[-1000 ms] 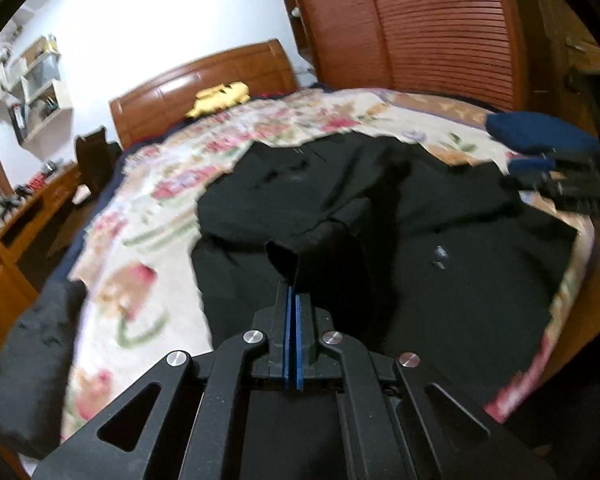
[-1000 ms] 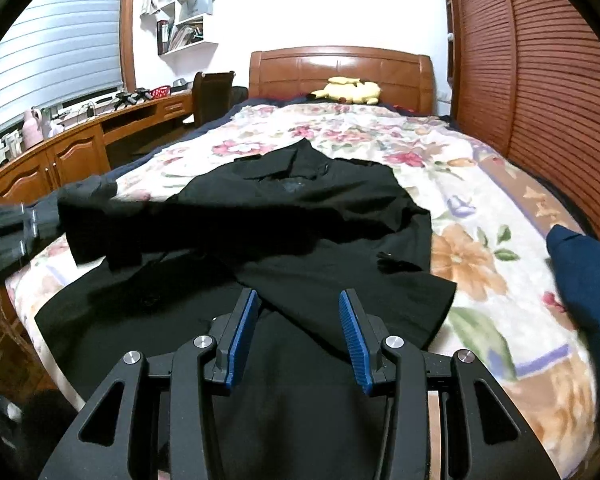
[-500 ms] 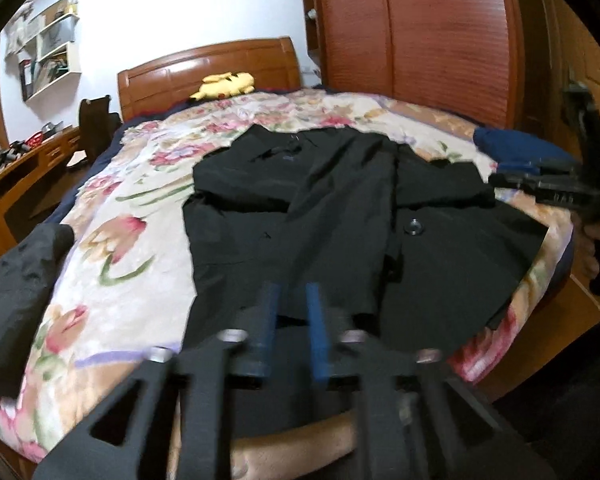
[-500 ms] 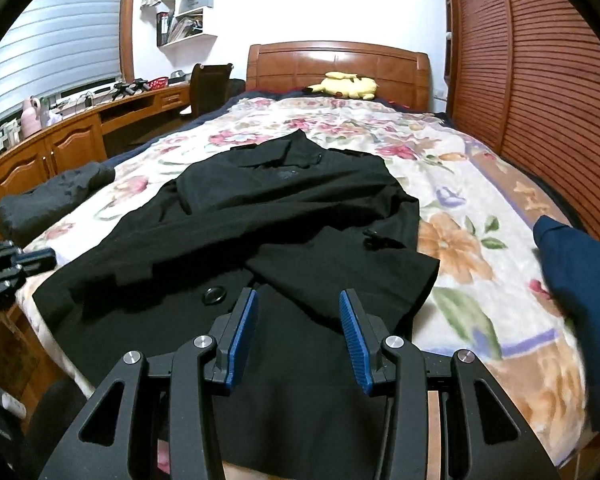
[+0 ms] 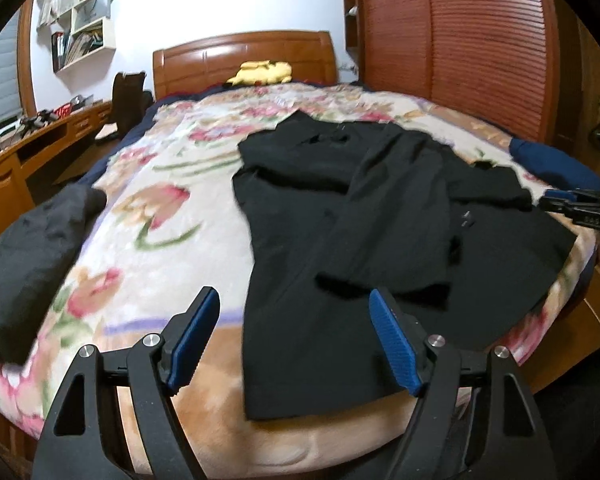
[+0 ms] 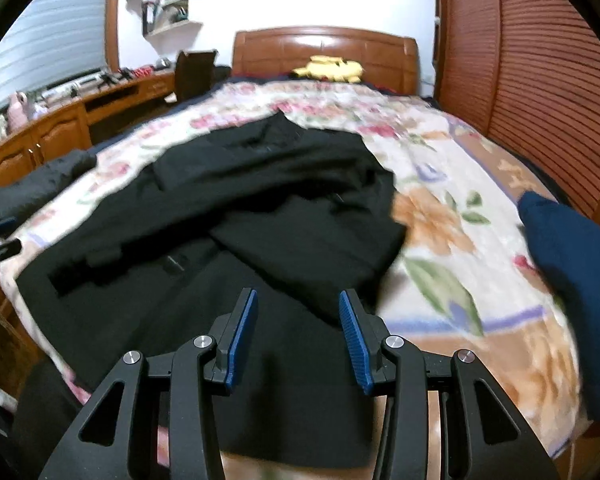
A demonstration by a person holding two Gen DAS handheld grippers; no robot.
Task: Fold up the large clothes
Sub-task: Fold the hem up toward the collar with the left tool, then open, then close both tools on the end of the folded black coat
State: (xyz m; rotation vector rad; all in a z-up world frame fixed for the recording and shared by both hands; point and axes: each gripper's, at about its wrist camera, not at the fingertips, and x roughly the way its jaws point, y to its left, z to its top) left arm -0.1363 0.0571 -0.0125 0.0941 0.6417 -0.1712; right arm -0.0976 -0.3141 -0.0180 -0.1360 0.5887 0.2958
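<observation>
Both fisheye views look from the foot of the floral-blanketed bed toward the curved wooden headboard at top centre. The left wrist view sits low and close over the near edge, its blue-padded black left gripper filling the bottom of the frame. The right wrist view faces the same way from further right, with the blue-padded black right gripper at its bottom. Both share the spread black coat, headboard and yellow plush toy.

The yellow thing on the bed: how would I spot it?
Find the wooden headboard at the bed's far end. The yellow soft toy lies right below it, the only bright yellow thing, far beyond the black coat.
</observation>
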